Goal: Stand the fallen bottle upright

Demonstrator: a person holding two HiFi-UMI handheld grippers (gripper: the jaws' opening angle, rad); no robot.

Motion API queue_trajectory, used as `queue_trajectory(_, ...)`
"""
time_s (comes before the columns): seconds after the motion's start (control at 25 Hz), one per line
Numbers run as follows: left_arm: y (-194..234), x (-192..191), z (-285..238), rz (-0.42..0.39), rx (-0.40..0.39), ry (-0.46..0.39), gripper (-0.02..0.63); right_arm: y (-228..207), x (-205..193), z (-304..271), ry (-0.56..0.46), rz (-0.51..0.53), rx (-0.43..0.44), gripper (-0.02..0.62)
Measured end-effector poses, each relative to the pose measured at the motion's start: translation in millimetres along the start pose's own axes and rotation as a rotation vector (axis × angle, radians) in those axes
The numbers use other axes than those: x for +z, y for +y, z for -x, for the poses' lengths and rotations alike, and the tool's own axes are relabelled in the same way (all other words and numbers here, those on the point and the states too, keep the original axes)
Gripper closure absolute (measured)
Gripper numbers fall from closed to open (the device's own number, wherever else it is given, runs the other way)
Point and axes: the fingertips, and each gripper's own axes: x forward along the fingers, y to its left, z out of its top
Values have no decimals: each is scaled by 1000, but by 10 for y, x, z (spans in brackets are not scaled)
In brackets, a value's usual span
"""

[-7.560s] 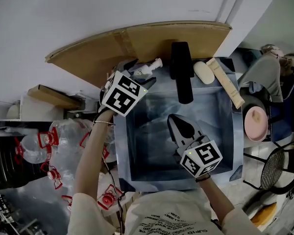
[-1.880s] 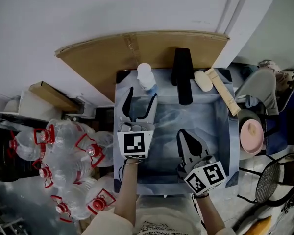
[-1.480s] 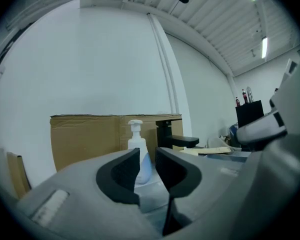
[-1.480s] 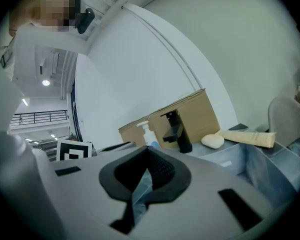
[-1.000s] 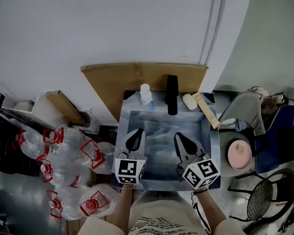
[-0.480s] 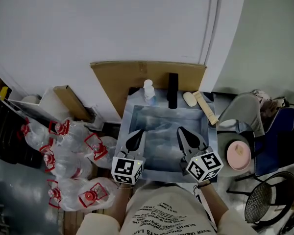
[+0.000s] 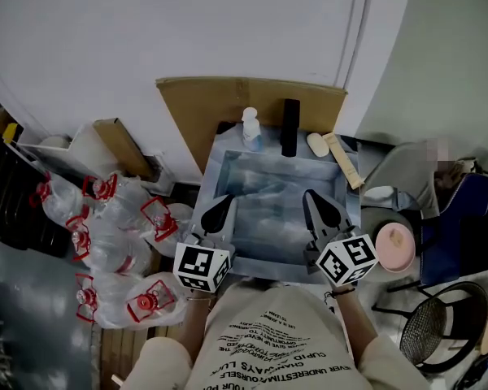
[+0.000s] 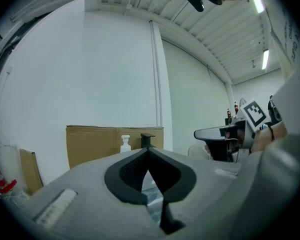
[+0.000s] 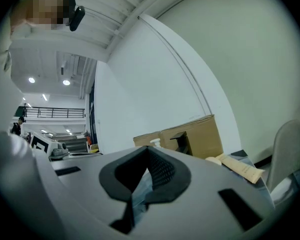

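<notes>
The bottle [image 7: 250,128] stands upright on the far rim of the sink [image 7: 214,187], just left of the black faucet [image 7: 289,127], so the task looks done and only the retreat is left. The left gripper [image 7: 224,202] and right gripper [image 7: 312,199] hover at the near edge, well apart from the bottle, both with jaws pressed together and nothing between them. Best to draw them straight toward the body, without sweeping toward the far rim, and to check that the bottle sits steady.
</notes>
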Motion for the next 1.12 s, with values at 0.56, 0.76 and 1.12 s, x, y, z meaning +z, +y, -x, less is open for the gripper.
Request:
queue_trajectory(0.56, 37, -54, 147, -3, 53, 9, 580, -142, -35, 149, -5, 5, -39, 592)
queue_trajectory(0.76, 55, -59, 169, 2, 71, 6, 580, -181, -42, 168, -4, 3, -47, 592)
queue_trajectory(1.12, 42, -74, 222, 0, 87, 13, 581, -229, -68, 223, 1, -2, -59, 592)
